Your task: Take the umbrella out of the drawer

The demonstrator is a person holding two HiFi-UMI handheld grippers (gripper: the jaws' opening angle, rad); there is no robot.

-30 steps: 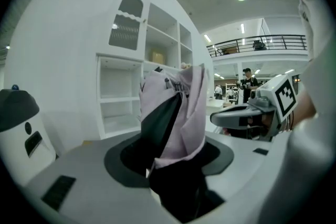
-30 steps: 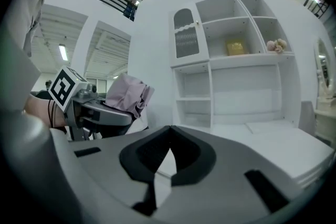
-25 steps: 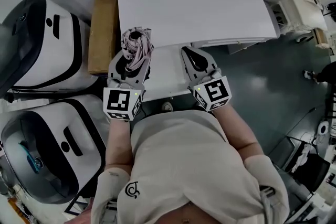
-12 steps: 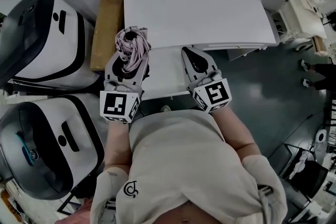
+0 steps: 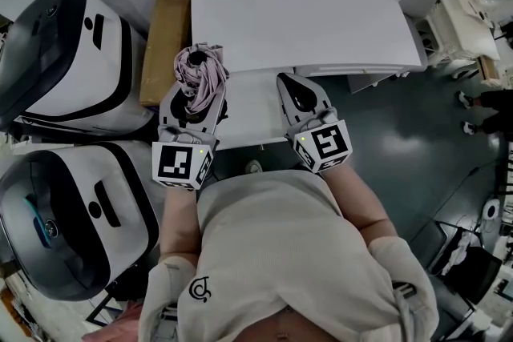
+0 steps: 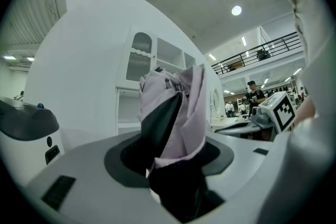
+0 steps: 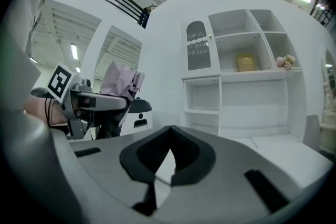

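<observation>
Umbrella status: folded, pale pink canopy bunched round a dark core, clamped in the left gripper and clear of the drawer.

1. Left gripper. In the left gripper view its jaws stand partly apart and press on the lower, dark part of the umbrella. The fabric stands up out of the left gripper.
2. Right gripper. In the right gripper view the 2 jaws of the right gripper meet at their tips, with nothing between them.
3. Position. The umbrella hangs in the air over the left edge of the drawer, which looks pulled out from the front edge of the white desk, near the desk's front left corner. A cardboard box stands just beside that corner.

Handling, as judged: light load, stiff along the folded shaft, soft and slippery in the loose fabric. Take hold on the firm bundled body or the handle, not on the free canopy folds, which would slide or pull out.

Change against the frame 1 second earlier: the grip is unchanged and the umbrella keeps its attitude. The left gripper has shifted slightly leftward in the head view. The right gripper holds its place.
</observation>
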